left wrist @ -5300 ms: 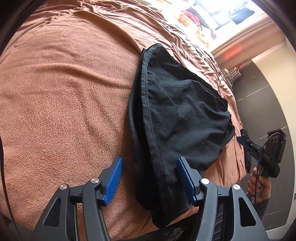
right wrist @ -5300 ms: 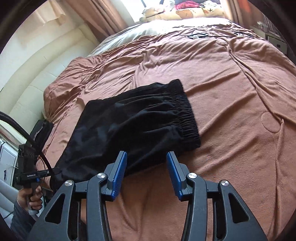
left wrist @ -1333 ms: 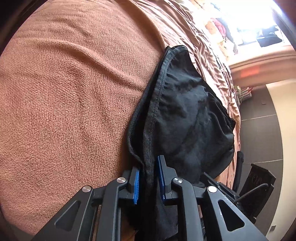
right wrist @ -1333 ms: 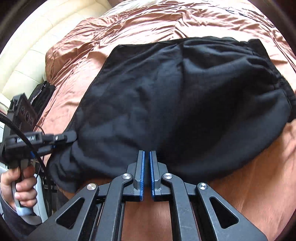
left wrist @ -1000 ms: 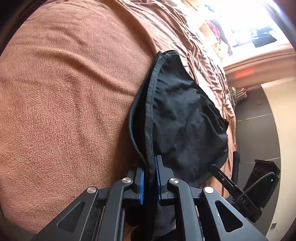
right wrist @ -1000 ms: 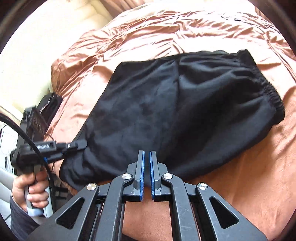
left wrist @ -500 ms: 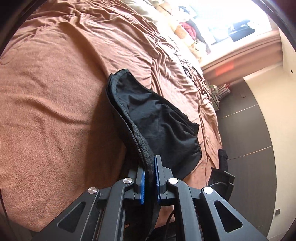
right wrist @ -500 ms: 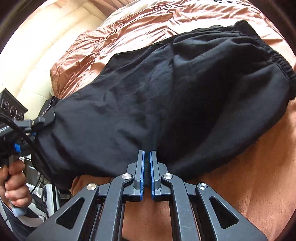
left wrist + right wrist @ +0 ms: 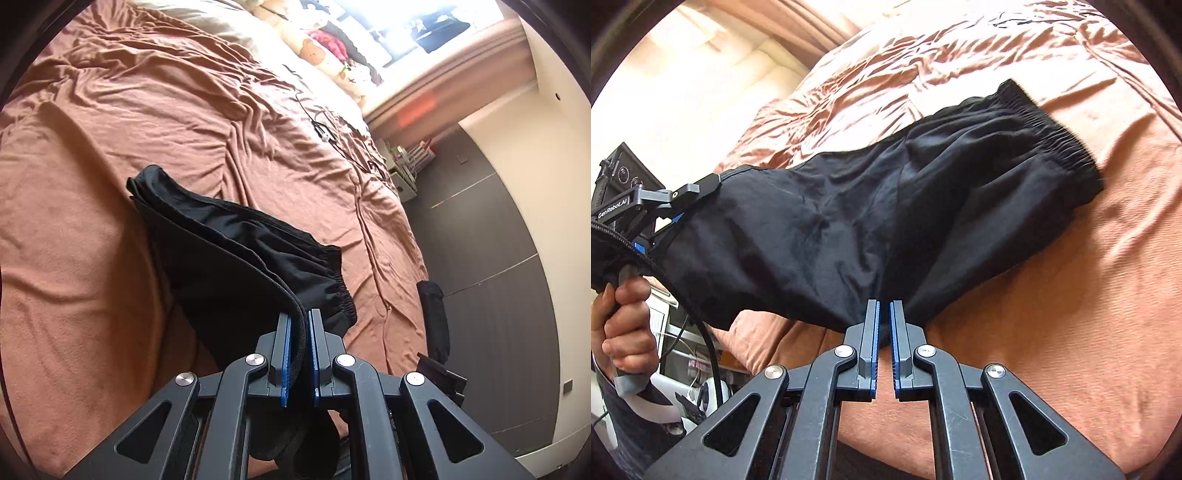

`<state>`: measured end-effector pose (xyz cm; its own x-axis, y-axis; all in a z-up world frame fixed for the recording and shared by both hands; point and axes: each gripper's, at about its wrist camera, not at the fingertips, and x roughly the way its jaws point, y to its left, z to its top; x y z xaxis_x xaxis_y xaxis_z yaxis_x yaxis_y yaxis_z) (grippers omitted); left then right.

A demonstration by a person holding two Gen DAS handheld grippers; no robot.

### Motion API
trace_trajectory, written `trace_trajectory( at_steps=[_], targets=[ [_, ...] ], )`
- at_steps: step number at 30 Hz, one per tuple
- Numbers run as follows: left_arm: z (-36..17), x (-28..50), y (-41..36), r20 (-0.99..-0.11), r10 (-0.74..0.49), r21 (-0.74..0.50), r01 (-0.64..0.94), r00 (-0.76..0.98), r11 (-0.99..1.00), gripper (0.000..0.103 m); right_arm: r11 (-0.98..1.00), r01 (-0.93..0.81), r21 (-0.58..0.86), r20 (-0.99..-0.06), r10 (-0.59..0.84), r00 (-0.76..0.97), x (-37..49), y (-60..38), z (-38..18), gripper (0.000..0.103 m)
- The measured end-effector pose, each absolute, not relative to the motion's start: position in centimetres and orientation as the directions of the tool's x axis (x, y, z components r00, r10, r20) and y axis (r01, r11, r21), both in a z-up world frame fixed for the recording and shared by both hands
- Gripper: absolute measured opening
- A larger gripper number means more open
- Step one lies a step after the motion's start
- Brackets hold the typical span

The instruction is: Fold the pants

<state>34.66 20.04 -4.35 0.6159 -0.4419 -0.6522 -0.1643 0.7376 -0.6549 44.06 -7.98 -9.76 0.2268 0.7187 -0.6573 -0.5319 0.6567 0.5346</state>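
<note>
From the left wrist camera, the left gripper has its two blue pads pressed together on a thick, hemmed edge of the black pants. The cloth goes between the pads and also hangs down behind them, below the fingers. From the pinch the pants rise a little and stretch away from the claw, up and to the left, over the brown bedspread. The far corner of the pants lies on the bedspread. The elastic waistband is just to the right of the claw tips and rests on the bed. Pale pillows and some soft toys lie at the far end of the bed, near a bright window.

From the right wrist camera, the right gripper is closed to a narrow gap and pinches the lower edge of the pants, which spread out directly in front of it. The waistband is to the upper right, on the bedspread. At the left, the left gripper holds the other end of the pants, lifted off the bed, with the person's left hand around its handle.
</note>
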Motion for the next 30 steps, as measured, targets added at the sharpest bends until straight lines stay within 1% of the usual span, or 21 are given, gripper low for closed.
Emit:
trace_trajectory(
  at_steps=[10,11,12,15,20,23,24,25,26,27,28,30],
  targets=[
    [-4.7,39.8,14.1,-0.678,-0.492,-0.632,-0.093,0.546,0.769,0.009,0.674,-0.474,0.567,-0.627,0.726,0.283,44.3,-14.1,-9.6,0.003],
    [-4.8,40.3,13.5,-0.678,-0.501,-0.634,-0.082,0.538,0.769,0.009,0.677,-0.467,0.569,-0.625,0.725,0.289,44.4,-14.6,-9.6,0.003],
    [-4.9,40.7,12.9,-0.679,-0.507,-0.631,-0.071,0.531,0.772,0.006,0.678,-0.461,0.573,-0.623,0.725,0.294,44.4,-15.0,-9.7,0.003],
    [-5.5,41.9,11.1,-0.693,-0.518,-0.621,-0.049,0.501,0.782,0.005,0.683,-0.438,0.584,-0.618,0.724,0.305,44.5,-16.2,-9.9,0.003],
    [-6.7,42.4,10.6,-0.722,-0.499,-0.599,-0.073,0.48,0.797,0.005,0.687,-0.407,0.602,-0.618,0.723,0.307,44.7,-18.0,-10.3,0.003],
    [-7.4,42.2,11.6,-0.731,-0.485,-0.597,-0.108,0.48,0.795,0.006,0.663,-0.405,0.629,-0.591,0.747,0.304,44.9,-18.0,-10.0,0.004],
    [-7.6,42.1,12.1,-0.734,-0.478,-0.597,-0.123,0.482,0.793,0.008,0.65,-0.408,0.641,-0.577,0.759,0.303,44.9,-17.9,-9.7,0.012],
    [-7.8,41.9,12.6,-0.736,-0.471,-0.597,-0.137,0.487,0.791,0.011,0.643,-0.414,0.644,-0.568,0.765,0.304,45.0,-17.8,-9.6,0.029],
    [-8.0,41.8,13.1,-0.737,-0.464,-0.596,-0.149,0.492,0.789,0.014,0.635,-0.423,0.646,-0.558,0.772,0.306,45.1,-17.6,-9.4,0.04],
    [-8.2,41.6,13.6,-0.74,-0.454,-0.592,-0.161,0.496,0.79,0.023,0.624,-0.433,0.65,-0.543,0.781,0.309,45.0,-17.4,-9.1,0.057],
    [-8.4,41.4,14.0,-0.743,-0.445,-0.588,-0.172,0.5,0.79,0.037,0.612,-0.445,0.654,-0.529,0.79,0.31,45.0,-17.1,-8.8,0.06],
    [-8.6,41.0,15.0,-0.746,-0.425,-0.583,-0.192,0.513,0.79,0.049,0.592,-0.457,0.664,-0.514,0.805,0.295,45.2,-16.3,-8.6,0.06]
  ],
)
